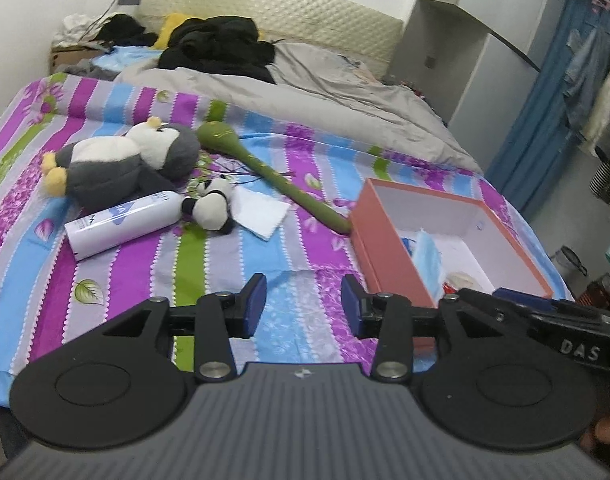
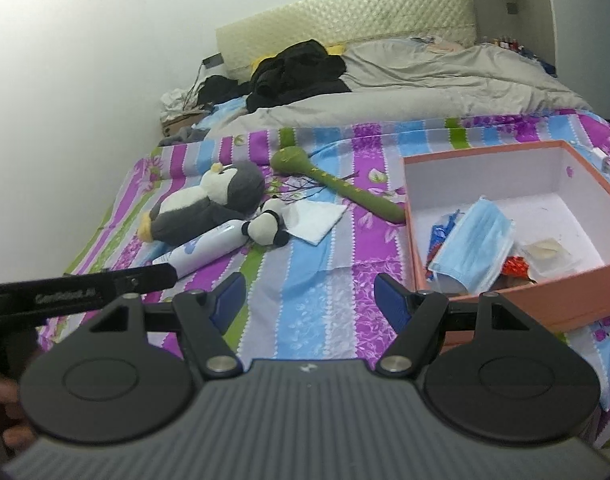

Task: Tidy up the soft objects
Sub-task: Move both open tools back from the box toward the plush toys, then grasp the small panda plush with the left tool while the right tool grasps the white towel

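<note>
A grey and white plush penguin [image 1: 121,160] [image 2: 209,204] lies on the striped bedsheet. Beside it rest a small plush panda [image 1: 211,206] [image 2: 267,226] and a long green plush stick [image 1: 265,168] [image 2: 345,188]. A pink open box [image 1: 389,256] [image 2: 545,296] on the right holds a blue face mask [image 1: 427,260] [image 2: 473,246] and small packets. My left gripper [image 1: 303,304] hovers open over the sheet, left of the box, nothing between its pads. My right gripper [image 2: 309,300] is open too, at the box's near left corner.
A white bottle [image 1: 121,224] [image 2: 205,248] lies against the penguin, and a white tissue [image 1: 261,212] [image 2: 313,220] by the panda. A grey duvet [image 1: 325,92] and black clothes [image 1: 217,46] fill the far bed. Hanging clothes [image 1: 585,64] stand to the right.
</note>
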`<act>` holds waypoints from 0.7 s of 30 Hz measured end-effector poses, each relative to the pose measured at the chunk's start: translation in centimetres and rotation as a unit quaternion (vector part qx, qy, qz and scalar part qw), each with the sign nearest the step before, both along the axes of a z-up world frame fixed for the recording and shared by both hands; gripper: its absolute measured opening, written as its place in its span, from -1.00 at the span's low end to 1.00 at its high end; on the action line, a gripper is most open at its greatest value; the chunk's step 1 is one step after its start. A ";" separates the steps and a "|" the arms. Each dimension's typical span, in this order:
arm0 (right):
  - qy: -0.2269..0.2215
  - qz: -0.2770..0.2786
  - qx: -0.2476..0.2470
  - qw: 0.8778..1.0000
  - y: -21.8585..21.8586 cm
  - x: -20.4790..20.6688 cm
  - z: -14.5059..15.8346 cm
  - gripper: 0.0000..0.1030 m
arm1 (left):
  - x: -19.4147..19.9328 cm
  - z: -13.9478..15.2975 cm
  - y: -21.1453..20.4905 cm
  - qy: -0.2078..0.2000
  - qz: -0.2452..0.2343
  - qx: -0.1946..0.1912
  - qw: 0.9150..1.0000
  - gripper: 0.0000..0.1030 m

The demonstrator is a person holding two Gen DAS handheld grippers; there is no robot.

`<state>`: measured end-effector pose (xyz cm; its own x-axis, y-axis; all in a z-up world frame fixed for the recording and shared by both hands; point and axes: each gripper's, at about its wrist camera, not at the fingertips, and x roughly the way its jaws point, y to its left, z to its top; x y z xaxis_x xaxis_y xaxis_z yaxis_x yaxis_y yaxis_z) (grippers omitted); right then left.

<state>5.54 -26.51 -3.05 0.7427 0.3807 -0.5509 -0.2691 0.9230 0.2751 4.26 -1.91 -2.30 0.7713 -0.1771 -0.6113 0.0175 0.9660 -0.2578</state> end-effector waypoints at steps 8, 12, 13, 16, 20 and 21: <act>0.011 0.011 -0.024 1.000 2.0 3.9 -0.6 0.42 | 4.4 -2.9 2.2 0.027 0.026 -0.006 0.999 -0.01; 0.019 0.020 -0.028 0.999 3.3 6.5 -1.2 0.42 | 7.4 -4.4 3.6 0.039 0.036 -0.004 0.999 0.00; 0.023 0.023 -0.029 0.999 3.7 7.2 -1.5 0.42 | 8.1 -4.7 3.9 0.041 0.038 -0.004 0.998 0.00; 0.037 0.033 -0.037 0.998 4.7 9.3 -2.6 0.42 | 10.6 -5.8 5.0 0.047 0.045 -0.004 0.998 0.00; 0.053 0.043 -0.062 0.996 6.6 12.0 -4.6 0.40 | 14.2 -7.4 6.3 0.057 0.051 -0.004 0.997 0.00; 0.056 0.046 -0.064 0.995 6.9 12.7 -5.1 0.40 | 15.3 -7.9 6.6 0.061 0.053 -0.003 0.997 0.00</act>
<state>18.28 -19.57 -8.15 0.6389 0.3660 -0.6766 -0.3290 0.9251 0.1896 19.53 4.69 -10.19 0.7061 -0.1027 -0.7006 -0.1167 0.9590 -0.2581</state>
